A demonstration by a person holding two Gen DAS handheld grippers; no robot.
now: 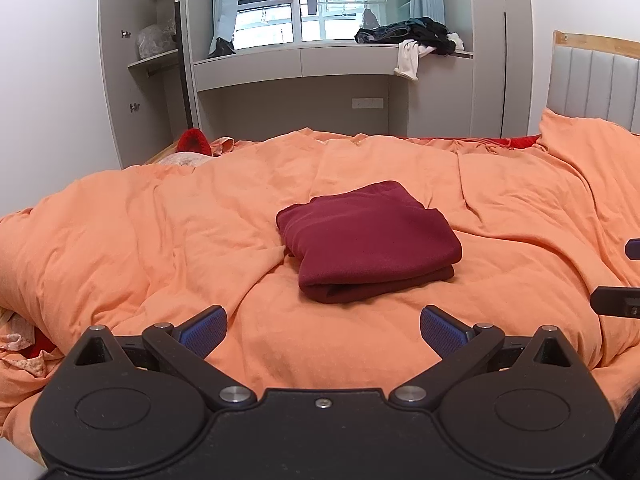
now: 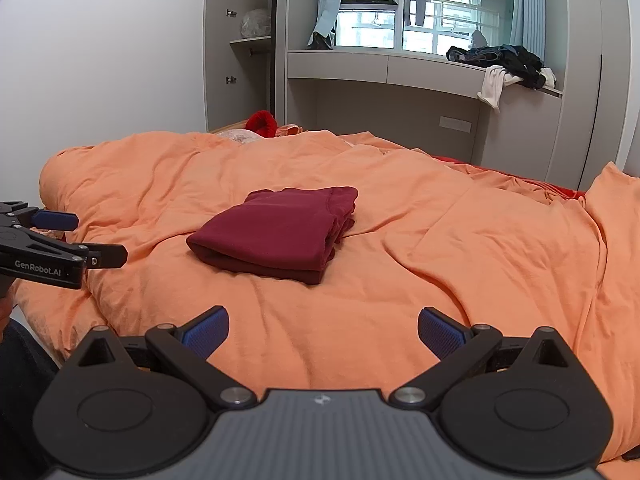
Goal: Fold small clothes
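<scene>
Both grippers, left gripper [image 1: 323, 326] and right gripper [image 2: 323, 326], are hovering empty with fingers spread apart; the folded maroon garment [image 1: 366, 240] is lying straight ahead, slightly nearer the left.

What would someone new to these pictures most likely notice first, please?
A folded maroon garment lies in the middle of a rumpled orange duvet. The left gripper and right gripper hover open and empty, short of it. Dark clothes are heaped on the window ledge behind.

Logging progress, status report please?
Left hand-held gripper open, empty. Right hand-held gripper open, empty. Maroon garment folded on orange duvet. Nothing in the way.
</scene>
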